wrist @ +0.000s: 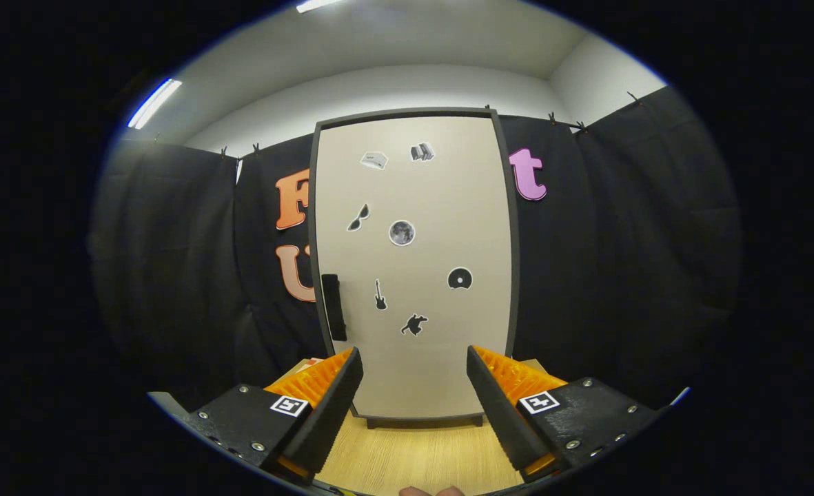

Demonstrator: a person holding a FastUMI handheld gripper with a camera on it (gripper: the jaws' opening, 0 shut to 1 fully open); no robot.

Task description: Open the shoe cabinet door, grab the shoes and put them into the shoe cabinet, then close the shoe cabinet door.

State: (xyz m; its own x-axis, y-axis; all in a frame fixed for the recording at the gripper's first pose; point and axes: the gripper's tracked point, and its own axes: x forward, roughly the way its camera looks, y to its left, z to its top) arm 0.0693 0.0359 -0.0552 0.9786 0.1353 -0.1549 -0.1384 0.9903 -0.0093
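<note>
The shoe cabinet (413, 262) stands upright straight ahead on a wooden table, its beige door (441, 207) shut and dotted with small stickers. A black handle (333, 306) runs vertically along the door's left edge, just above and beyond my left finger. My gripper (413, 386) is open, its two black fingers with orange backs spread wide with nothing between them. The fingers (331, 406) are short of the cabinet's base.
The light wooden table top (413, 455) runs from the fingers to the cabinet's foot. Black cloth walls close the booth behind and on both sides of the cabinet. A bit of a hand (431, 491) shows below the fingers.
</note>
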